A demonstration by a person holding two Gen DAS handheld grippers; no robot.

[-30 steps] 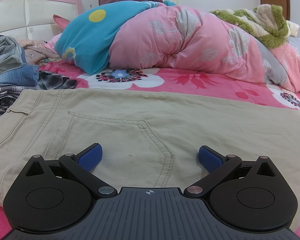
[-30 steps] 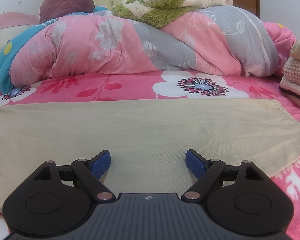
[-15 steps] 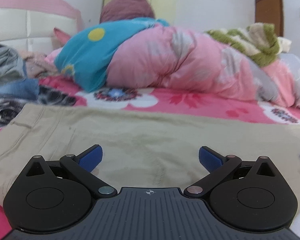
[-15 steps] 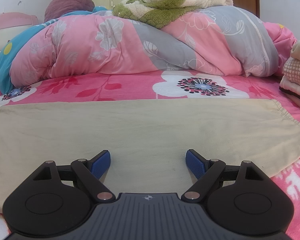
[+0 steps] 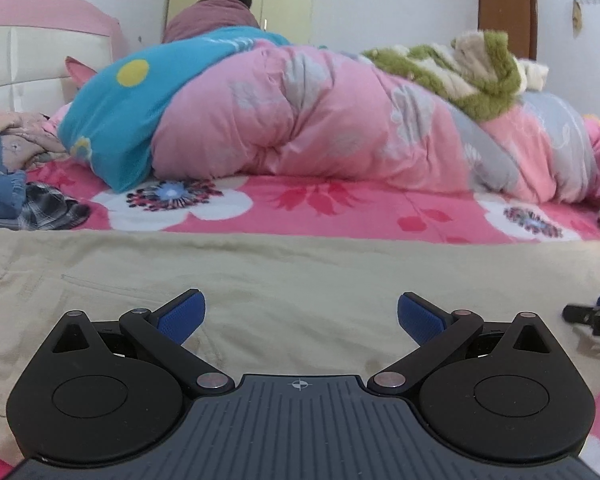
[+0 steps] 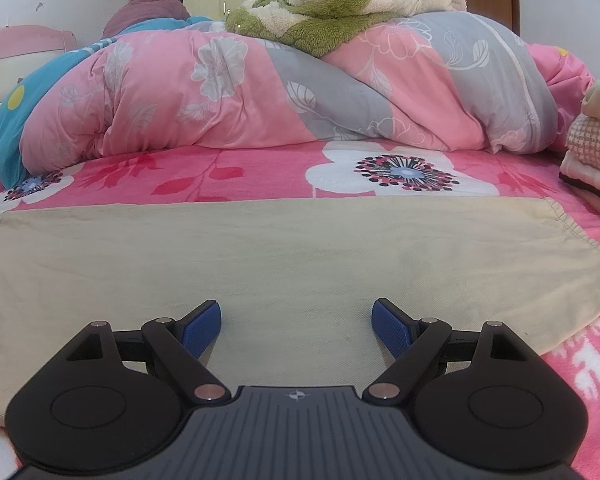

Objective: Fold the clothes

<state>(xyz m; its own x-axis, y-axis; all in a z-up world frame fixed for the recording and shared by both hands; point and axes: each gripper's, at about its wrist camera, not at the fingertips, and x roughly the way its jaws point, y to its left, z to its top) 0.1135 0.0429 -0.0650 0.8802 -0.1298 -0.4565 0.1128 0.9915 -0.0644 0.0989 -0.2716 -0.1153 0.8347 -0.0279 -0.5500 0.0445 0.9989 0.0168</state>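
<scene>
Both claws, left point(image 5: 301, 314) and right point(image 6: 297, 326), gape wide and empty over flat beige cotton trousers point(image 6: 300, 256) on the pink floral bed sheet point(image 6: 236, 176). Risk: pinching sheet along with cloth, or one layer only, skewing the fold.

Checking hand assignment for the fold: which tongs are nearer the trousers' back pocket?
Left. The left tongs hover open just right of the back pocket on the khaki trousers; the right tongs hang open over the plain leg, no pocket visible.
</scene>
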